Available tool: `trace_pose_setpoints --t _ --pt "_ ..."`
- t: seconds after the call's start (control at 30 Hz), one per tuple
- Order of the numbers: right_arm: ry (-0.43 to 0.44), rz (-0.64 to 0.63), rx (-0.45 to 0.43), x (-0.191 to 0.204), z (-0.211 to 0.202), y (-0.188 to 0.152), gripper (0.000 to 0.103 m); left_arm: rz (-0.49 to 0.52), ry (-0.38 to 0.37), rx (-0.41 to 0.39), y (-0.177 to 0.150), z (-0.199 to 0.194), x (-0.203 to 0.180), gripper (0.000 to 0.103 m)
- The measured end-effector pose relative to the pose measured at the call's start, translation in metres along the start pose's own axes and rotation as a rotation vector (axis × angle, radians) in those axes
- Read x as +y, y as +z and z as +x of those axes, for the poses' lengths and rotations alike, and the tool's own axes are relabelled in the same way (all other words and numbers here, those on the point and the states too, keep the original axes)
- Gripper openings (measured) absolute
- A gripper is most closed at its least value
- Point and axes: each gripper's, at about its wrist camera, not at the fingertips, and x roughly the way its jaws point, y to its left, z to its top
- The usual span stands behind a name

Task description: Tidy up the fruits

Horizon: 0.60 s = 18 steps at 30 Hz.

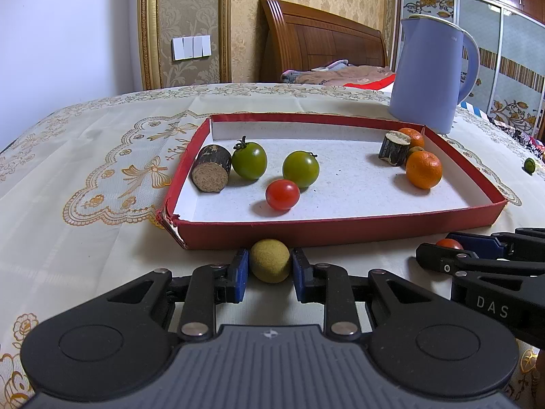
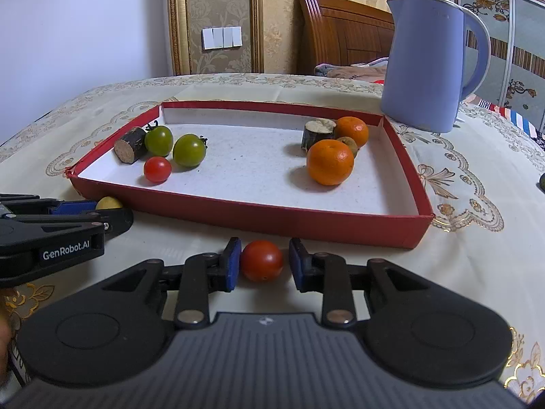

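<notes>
A red tray (image 1: 340, 231) (image 2: 272, 216) on the table holds two green tomatoes (image 1: 300, 169) (image 2: 189, 150), a red tomato (image 1: 282, 194) (image 2: 157, 169), two dark cane stubs (image 1: 212, 173) (image 2: 130, 150), and oranges (image 1: 423, 169) (image 2: 330, 162) at its right side. My left gripper (image 1: 269, 267) is shut on a yellow-green round fruit (image 1: 270, 260) (image 2: 108, 202) on the cloth just before the tray's front wall. My right gripper (image 2: 262, 263) straddles a red tomato (image 2: 262, 260) (image 1: 449, 243) on the cloth; the left pad touches it, a small gap shows at the right pad.
A lilac kettle (image 1: 430, 75) (image 2: 427, 61) stands behind the tray's right corner. A small green fruit (image 1: 529, 165) lies on the cloth far right. The table carries a cream embroidered cloth (image 1: 102, 177). A bed and a wardrobe are behind.
</notes>
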Motion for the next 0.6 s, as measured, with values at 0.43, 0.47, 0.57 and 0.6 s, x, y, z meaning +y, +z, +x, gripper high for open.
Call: trace_pose_setpoints --t 0.43,0.47,0.57,0.6 --pt "-0.009 -0.014 -0.003 0.0031 -0.0008 -0.0002 0.024 0.001 0.001 -0.001 -0.0002 -0.0002 -0.0016 0.026" --pt "-0.008 -0.012 -0.004 0.0029 -0.001 -0.0002 0.024 0.002 0.001 -0.001 -0.0002 -0.0004 -0.0022 0.026" --pt "-0.007 0.003 -0.011 0.0001 -0.0019 -0.0003 0.024 0.002 0.002 -0.001 -0.0002 -0.0003 -0.0015 0.026" --pt "-0.006 0.011 -0.013 -0.0014 -0.0023 -0.0004 0.024 0.003 0.002 -0.001 -0.0003 -0.0005 -0.0027 0.026"
